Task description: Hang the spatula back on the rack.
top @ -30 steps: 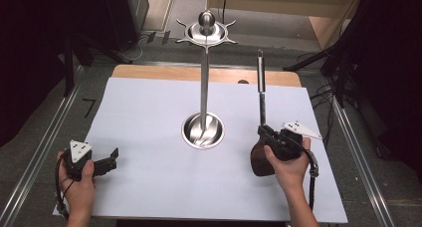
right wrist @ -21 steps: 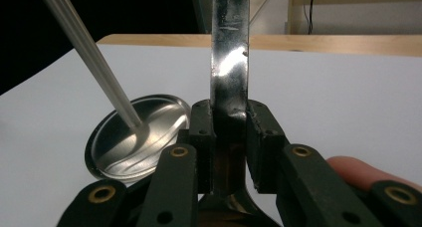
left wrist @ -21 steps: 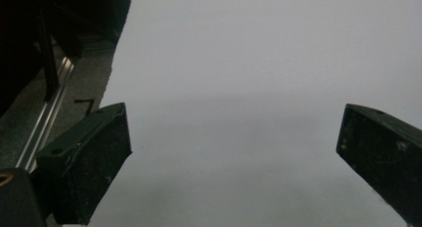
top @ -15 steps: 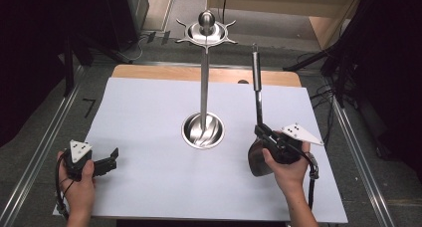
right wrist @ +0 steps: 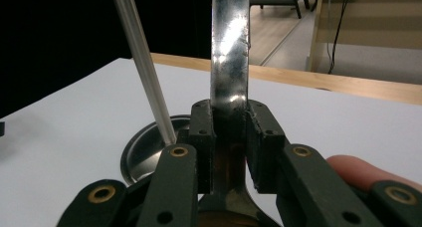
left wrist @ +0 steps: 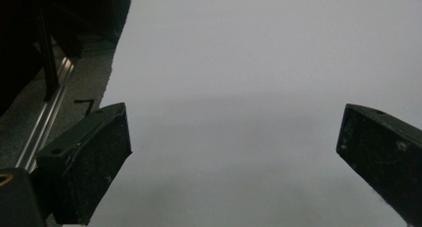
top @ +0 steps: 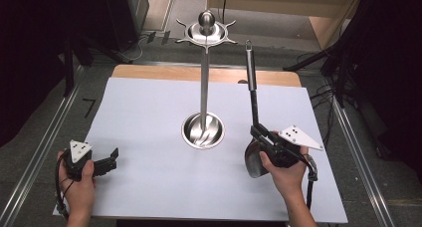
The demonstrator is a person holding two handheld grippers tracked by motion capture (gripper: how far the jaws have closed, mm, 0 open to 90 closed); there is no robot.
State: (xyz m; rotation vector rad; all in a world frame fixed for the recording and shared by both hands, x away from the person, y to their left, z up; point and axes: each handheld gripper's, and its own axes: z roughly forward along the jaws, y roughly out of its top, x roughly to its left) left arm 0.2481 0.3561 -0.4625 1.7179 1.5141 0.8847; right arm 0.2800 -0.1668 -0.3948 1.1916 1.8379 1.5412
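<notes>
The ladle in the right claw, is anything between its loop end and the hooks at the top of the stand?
Nothing visible. The right claw grips the ladle by its handle, loop end up and right of the stand. The space between the loop and the hooks looks open; the left claw sits far off, near the table's left edge.

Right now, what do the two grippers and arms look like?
Both grippers, left and right, are black with two blocky jaws on linked bars with brass-coloured rivets. Each carries a pale grey three-cornered plate with small dark dots and trails a black cable. The forearms are bare, with no sleeves in sight.
</notes>
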